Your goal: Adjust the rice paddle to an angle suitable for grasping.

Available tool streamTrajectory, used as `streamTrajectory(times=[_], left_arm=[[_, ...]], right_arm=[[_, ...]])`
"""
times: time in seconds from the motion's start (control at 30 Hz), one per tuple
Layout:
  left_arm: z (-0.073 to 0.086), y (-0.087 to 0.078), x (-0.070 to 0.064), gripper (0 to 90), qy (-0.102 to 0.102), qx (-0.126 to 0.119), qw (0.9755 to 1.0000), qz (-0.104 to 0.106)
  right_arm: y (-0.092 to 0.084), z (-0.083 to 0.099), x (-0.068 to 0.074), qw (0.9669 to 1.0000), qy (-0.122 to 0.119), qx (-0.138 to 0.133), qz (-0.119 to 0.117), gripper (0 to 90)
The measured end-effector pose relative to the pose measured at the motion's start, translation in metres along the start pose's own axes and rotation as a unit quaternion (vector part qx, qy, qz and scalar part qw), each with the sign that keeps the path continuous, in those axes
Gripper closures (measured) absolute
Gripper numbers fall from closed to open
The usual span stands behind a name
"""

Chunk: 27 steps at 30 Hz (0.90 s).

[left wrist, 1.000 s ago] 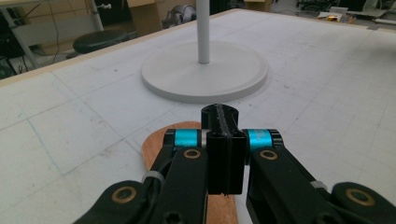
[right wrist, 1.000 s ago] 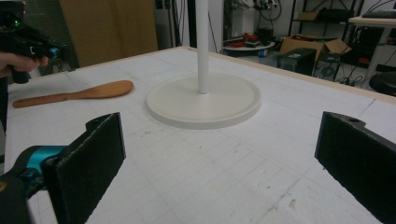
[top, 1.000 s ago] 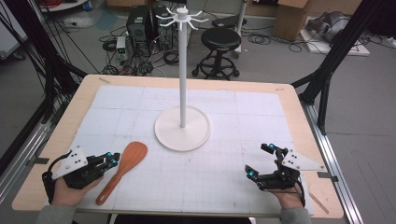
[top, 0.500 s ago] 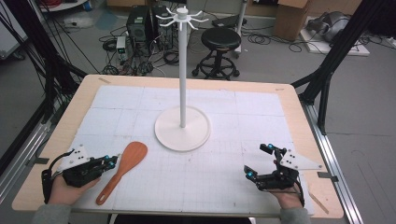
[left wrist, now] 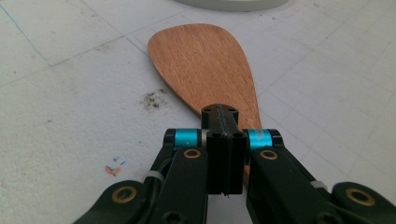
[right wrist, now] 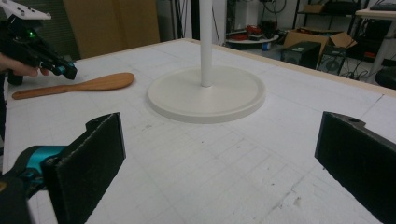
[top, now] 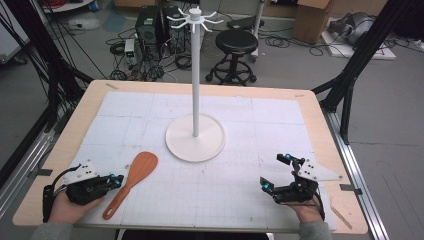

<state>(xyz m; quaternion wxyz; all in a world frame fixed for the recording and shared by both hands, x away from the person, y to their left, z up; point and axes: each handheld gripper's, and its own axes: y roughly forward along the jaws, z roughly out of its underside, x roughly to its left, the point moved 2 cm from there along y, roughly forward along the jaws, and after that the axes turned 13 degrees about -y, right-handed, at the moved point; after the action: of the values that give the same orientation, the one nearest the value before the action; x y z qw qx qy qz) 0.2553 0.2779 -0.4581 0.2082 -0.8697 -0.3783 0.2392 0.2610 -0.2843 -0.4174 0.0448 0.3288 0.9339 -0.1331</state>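
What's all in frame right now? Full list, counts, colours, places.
wooden spatula: 1, reddish brown, lying flat at the table's near left, blade toward the stand
hanger stand: 1, white, round base at table centre, pole upright, hooks at the top
table: 1, light wood rim with a white gridded mat
stool: 1, black, on the floor behind the table
computer tower: 1, black, on the floor behind the table, cables around it
cardboard box: 1, brown, far right floor
left tool: 1, black with blue accents, jaws shut, beside the spatula handle
right tool: 1, black with blue accents, jaws open, near right

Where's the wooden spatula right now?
In the high view, the wooden spatula lies near the table's left front, between the left gripper and the white stand's round base.
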Motion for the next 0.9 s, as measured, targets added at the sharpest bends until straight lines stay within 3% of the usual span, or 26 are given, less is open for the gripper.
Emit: streamTrajectory(times=[0.17, 0.43, 0.67, 0.8, 0.9], left_arm=[[0.002, 0.0, 0.0, 89.8, -0.007, 0.005, 0.9999, -0.006], [0.004, 0.002, -0.003, 89.8, 0.009, 0.034, 0.9994, -0.009], [0.004, 0.003, -0.003, 89.8, -0.003, 0.037, 0.9993, -0.007], [0.002, 0.007, -0.014, 89.8, 0.022, 0.053, 0.9984, 0.001], [0.001, 0.01, -0.019, 89.7, 0.028, 0.057, 0.998, 0.003]], right_arm=[[0.002, 0.0, -0.001, 1.0, -0.001, 0.002, -0.001, 0.2], [0.003, 0.0, -0.001, 1.0, 0.0, 0.002, -0.001, 0.2], [0.003, 0.0, -0.001, 1.0, 0.0, 0.004, -0.002, 0.2], [0.003, 0.001, -0.001, 1.0, 0.001, 0.005, -0.001, 0.2], [0.003, 0.001, -0.001, 1.0, 0.002, 0.007, -0.001, 0.2]])
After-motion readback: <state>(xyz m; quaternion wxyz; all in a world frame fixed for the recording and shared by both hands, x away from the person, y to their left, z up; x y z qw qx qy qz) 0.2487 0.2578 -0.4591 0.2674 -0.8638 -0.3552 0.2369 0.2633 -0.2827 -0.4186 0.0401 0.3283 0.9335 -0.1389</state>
